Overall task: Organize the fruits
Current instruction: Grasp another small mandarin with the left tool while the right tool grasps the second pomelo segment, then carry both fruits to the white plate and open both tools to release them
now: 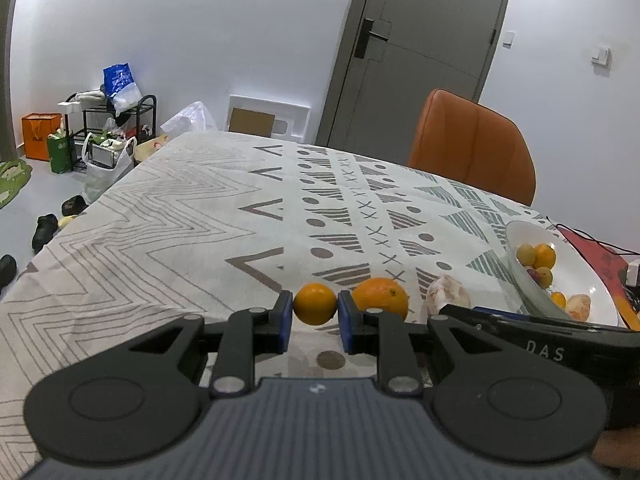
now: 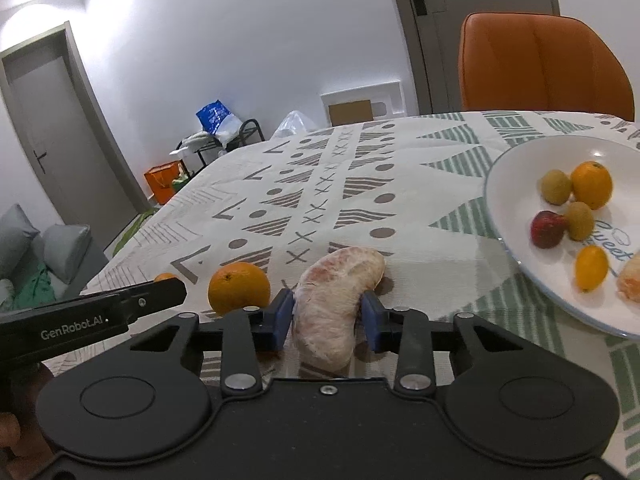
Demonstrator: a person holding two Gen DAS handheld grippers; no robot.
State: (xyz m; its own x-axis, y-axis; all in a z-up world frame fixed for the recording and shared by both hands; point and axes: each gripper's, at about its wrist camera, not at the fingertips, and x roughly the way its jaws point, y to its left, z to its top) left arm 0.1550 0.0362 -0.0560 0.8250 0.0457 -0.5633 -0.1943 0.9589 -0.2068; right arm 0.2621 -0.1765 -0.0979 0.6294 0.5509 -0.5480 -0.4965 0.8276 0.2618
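My left gripper (image 1: 315,320) is shut on a small orange (image 1: 315,304), which sits low over the patterned tablecloth (image 1: 180,240). A larger orange (image 1: 382,298) lies just to its right. Beyond that lies a peeled pomelo segment (image 1: 448,296). In the right wrist view my right gripper (image 2: 327,316) is shut on that pomelo segment (image 2: 336,304), which rests on the cloth. The large orange (image 2: 239,286) lies to its left, beside my left gripper (image 2: 172,286). A white bowl (image 2: 496,200) at the right holds several small fruits, among them an orange one (image 2: 592,184) and a red one (image 2: 548,229).
An orange chair (image 1: 476,144) stands at the table's far side, with a grey door (image 1: 416,52) behind it. A red mat with cables (image 1: 600,260) lies past the bowl (image 1: 516,240). A shoe rack (image 1: 116,120), bags and shoes crowd the floor at the left.
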